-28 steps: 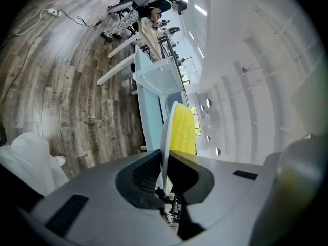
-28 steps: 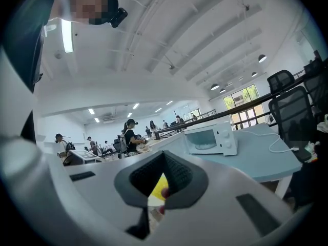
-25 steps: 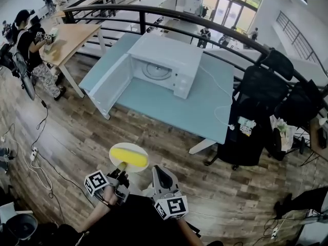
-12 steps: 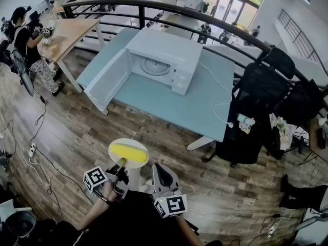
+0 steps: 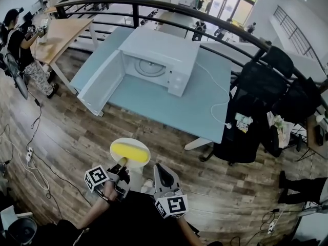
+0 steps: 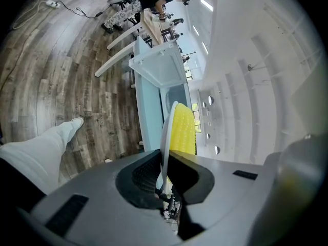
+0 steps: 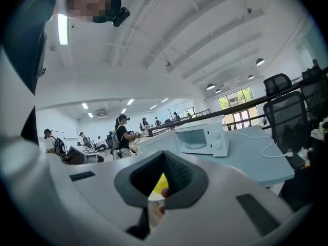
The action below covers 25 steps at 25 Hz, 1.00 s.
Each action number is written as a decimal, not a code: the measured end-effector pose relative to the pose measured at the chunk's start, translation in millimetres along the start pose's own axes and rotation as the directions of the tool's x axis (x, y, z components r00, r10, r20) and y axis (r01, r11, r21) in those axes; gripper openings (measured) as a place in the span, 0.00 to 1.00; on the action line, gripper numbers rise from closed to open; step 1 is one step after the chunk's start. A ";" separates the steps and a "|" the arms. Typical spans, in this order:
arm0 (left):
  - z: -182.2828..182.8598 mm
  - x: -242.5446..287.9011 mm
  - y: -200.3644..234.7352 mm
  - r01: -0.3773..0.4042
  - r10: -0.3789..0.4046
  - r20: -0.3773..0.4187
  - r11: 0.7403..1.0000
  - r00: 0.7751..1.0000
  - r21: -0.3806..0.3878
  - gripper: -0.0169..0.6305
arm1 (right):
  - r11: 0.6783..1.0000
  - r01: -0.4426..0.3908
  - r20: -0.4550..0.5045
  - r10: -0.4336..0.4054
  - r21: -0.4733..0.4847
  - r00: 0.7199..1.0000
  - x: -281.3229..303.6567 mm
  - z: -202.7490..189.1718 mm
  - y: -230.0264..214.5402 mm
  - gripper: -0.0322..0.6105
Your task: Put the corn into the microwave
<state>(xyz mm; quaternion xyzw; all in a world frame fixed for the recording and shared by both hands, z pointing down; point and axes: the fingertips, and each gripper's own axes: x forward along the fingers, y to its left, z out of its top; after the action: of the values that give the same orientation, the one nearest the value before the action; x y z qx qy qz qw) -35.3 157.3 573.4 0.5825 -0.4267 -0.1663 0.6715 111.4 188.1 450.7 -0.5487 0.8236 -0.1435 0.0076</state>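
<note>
Left tool point(image 5: 120, 167): clamped on the near rim of a white plate point(image 5: 128, 140). The left gripper view shows its pads pinching that rim edge-on. The corn point(image 5: 128, 151) lies loose across the plate at lower centre of the head view, well short of the worktop. Right tool point(image 5: 162, 172): just beside, jaws together, nothing between them.

Handling, by judgement: the cob looks light and stiff, but it is round, and only the plate's shallow lip stops it rolling. The plate looks hard, probably slick and breakable. You hold it by one edge, so the load hangs off the grip. Keep it level and leave the cob alone. If the plate sags, bring the right tool under the far rim.

Microwave point(image 5: 164, 50): upper centre, on a pale blue-green worktop point(image 5: 174, 104). Its door point(image 5: 102, 86) is swung wide to the left, and the glass turntable point(image 5: 149, 68) is visible and bare. The door reaches toward the worktop's near left corner, so approach to its right. A white cable point(image 5: 220, 104) trails over the right part of the worktop, away from the cavity.

Room: wood-plank floor point(image 5: 66, 132), with cords along the far left. Black chairs point(image 5: 246, 127) stand at right and a dark railing point(image 5: 205, 14) runs behind the worktop. A person point(image 5: 20, 40) stands at another table, upper left.
</note>
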 end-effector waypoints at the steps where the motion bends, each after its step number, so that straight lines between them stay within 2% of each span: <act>1: 2.3 3.5 0.0 -0.001 0.001 -0.003 1.000 1.000 -0.002 0.06 | 1.000 0.002 -0.004 -0.002 0.001 1.000 2.5 -0.9 -1.0 0.06; 9: 22.2 35.2 -4.1 -0.027 0.027 -0.027 1.000 0.999 0.004 0.06 | 0.999 0.026 -0.037 -0.024 0.040 0.999 32.5 -8.0 -20.3 0.06; 19: 53.7 78.7 -19.9 -0.029 0.030 -0.040 0.999 0.999 0.017 0.06 | 0.999 0.021 -0.033 -0.019 0.040 0.999 80.1 8.7 -37.7 0.06; 25: 74.0 102.9 -33.3 -0.027 0.028 -0.055 0.999 0.998 0.023 0.06 | 0.998 0.046 -0.034 -0.045 0.044 0.998 105.0 21.2 -50.8 0.06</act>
<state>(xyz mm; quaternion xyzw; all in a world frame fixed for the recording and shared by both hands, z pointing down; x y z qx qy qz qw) -23.2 26.9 578.6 0.5884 -0.4178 -0.1365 0.6787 119.0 69.9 458.0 -0.5645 0.8075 -0.1711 0.0033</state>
